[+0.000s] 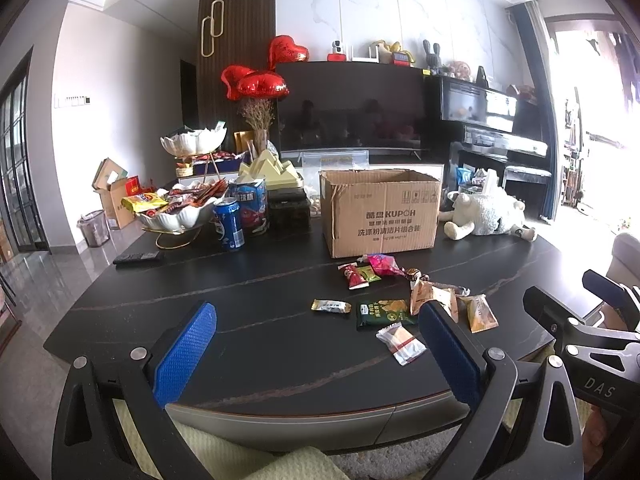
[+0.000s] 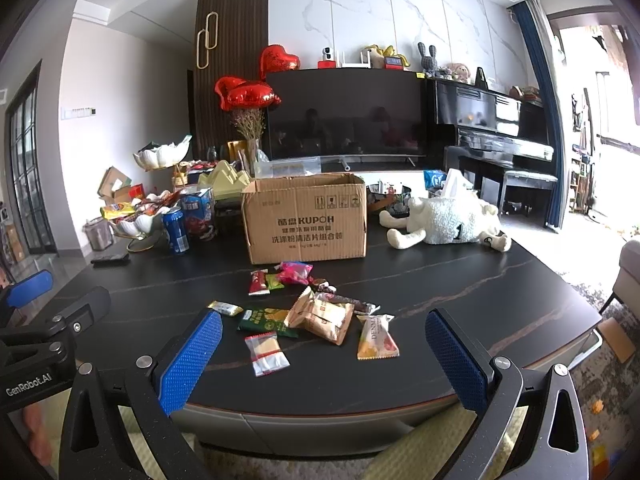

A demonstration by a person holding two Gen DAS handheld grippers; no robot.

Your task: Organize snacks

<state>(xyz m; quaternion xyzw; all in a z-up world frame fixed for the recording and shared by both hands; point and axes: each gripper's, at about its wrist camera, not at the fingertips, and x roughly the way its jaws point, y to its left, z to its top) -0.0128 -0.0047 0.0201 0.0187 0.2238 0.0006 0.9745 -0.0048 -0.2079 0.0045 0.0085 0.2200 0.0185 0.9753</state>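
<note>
My left gripper (image 1: 316, 344) is spread wide, blue pads empty, hovering over the near edge of the dark table (image 1: 240, 320). My right gripper (image 2: 324, 354) likewise wide apart, nothing between the pads, also above the near table edge. Each gripper shows at the side of the other's view.

Snacks lie loose on the table just beyond my fingertips: clear-wrapped wafer packet (image 2: 266, 354) nearest, green packet (image 2: 266, 320) behind it, gold bar (image 2: 224, 308) to its left. Tan pastry bag (image 2: 324, 320) overlaps the green one on the right; orange-and-white DENMA packet (image 2: 376, 338) just beside that. A dark long bar (image 2: 356, 304) sits behind the tan bag. Further back, near the box: red packet (image 2: 258, 282), small green sachet (image 2: 275, 281), pink bag (image 2: 296, 273), touching or nearly so.

Open cardboard box (image 2: 306, 220), flaps up, stands upright behind the pile, printed KUPOH. Inside not visible.

Left of box: blue can (image 2: 176, 230), blue tin (image 2: 198, 210), white tiered bowl stand (image 2: 140, 220) full of snacks, black remote (image 2: 110, 258). Right of box: white plush sheep (image 2: 448, 220) lying on its side.
</note>
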